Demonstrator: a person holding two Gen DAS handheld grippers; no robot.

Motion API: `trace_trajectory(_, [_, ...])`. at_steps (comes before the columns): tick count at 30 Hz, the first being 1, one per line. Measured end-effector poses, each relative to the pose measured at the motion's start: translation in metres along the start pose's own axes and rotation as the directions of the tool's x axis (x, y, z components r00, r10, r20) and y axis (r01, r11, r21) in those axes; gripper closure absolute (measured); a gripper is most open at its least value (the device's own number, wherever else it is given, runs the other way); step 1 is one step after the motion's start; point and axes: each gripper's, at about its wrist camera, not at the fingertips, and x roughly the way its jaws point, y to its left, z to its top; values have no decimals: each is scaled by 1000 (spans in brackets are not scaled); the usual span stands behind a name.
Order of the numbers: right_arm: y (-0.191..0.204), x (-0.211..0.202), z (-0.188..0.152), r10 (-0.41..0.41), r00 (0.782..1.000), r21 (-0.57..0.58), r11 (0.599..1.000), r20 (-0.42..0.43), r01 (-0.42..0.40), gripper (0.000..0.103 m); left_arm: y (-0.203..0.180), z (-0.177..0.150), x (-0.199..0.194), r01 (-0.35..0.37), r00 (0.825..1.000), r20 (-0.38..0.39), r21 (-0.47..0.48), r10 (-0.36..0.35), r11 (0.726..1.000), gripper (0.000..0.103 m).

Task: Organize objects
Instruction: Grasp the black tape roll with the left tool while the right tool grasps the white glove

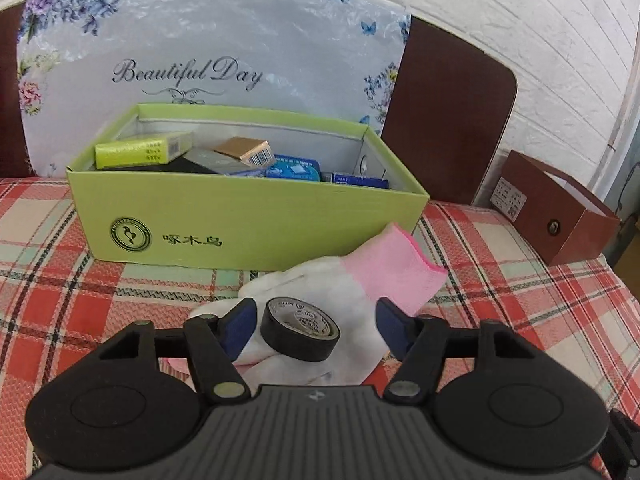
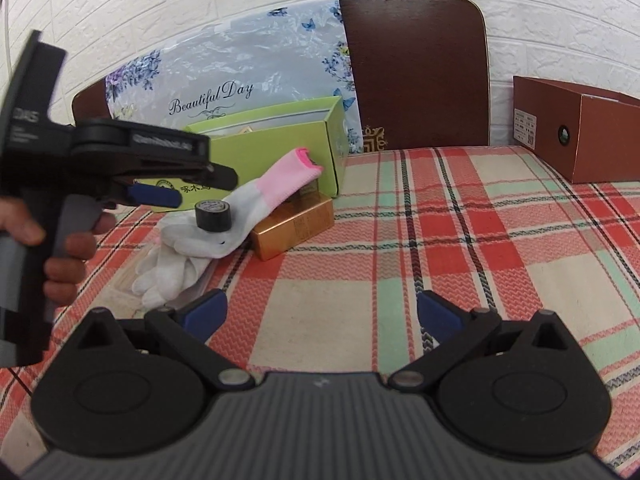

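Note:
A roll of black tape (image 1: pixel 300 330) lies on a white glove with a pink cuff (image 1: pixel 394 268) on the plaid cloth. My left gripper (image 1: pixel 316 320) is open, its blue pads on either side of the roll, not touching it. Behind stands an open green box (image 1: pixel 248 220) holding several small packets. In the right wrist view the tape (image 2: pixel 213 214) sits on the glove (image 2: pixel 256 200), with a gold box (image 2: pixel 294 230) beside it and the green box (image 2: pixel 276 140) behind. The left gripper (image 2: pixel 160 196) hovers just left of the tape. My right gripper (image 2: pixel 320 314) is open and empty over the cloth.
A brown open box (image 2: pixel 580 132) stands at the far right by the white brick wall. A floral "Beautiful Day" panel (image 1: pixel 192 64) and a dark brown board (image 2: pixel 416 72) lean against the wall behind the green box.

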Motion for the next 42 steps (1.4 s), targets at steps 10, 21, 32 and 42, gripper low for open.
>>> trace_trajectory(10, [10,13,4,30,1000,-47,998,5,-30,0,25,-21,-48,46,999,32,-59,-44,997,59])
trace_trajectory(21, [59,49,23,136,991,-209,969,19,-129,1,66,-80,-105,-53,999,-5,-137,53,989,59])
trace_trajectory(32, [93,83,27,283,954,-253,920,-99,-299,82,84,-95,-106,-71,997,-35,-188,65,980,60])
trace_trajectory(42, [65,11,37,319,948,-233,922,2,-309,92,80,-98,-106,-69,997,-37,-176,63,982,57])
